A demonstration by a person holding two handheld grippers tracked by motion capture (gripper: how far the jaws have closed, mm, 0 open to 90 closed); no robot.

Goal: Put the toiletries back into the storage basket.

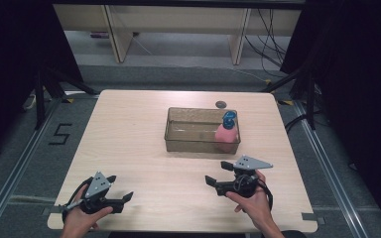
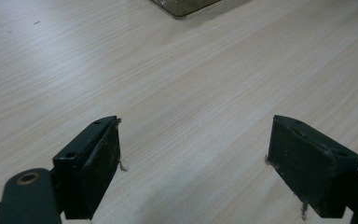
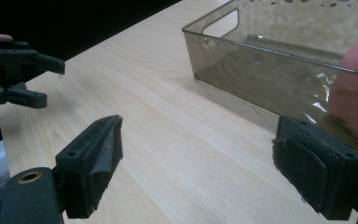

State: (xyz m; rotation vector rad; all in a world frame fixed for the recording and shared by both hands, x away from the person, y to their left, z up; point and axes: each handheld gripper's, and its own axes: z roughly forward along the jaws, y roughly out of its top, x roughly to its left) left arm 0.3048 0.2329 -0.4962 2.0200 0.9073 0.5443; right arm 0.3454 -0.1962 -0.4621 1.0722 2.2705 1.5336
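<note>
While pink bottle (image 1: 225,133) stands in tray (image 1: 178,130), left gripper (image 1: 120,188) and right gripper (image 1: 218,172) fingers wide, empty.

We read just one sign, a black "5" (image 1: 60,134) marked on the grey floor (image 1: 39,158) left of the table (image 1: 129,129).

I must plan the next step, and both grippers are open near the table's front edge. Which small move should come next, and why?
Probably the right gripper should move forward toward the pink bottle. The bottle stands inside the right end of the clear bin, just beyond that gripper, whose jaws are open and empty. The left gripper is farther away.
</note>
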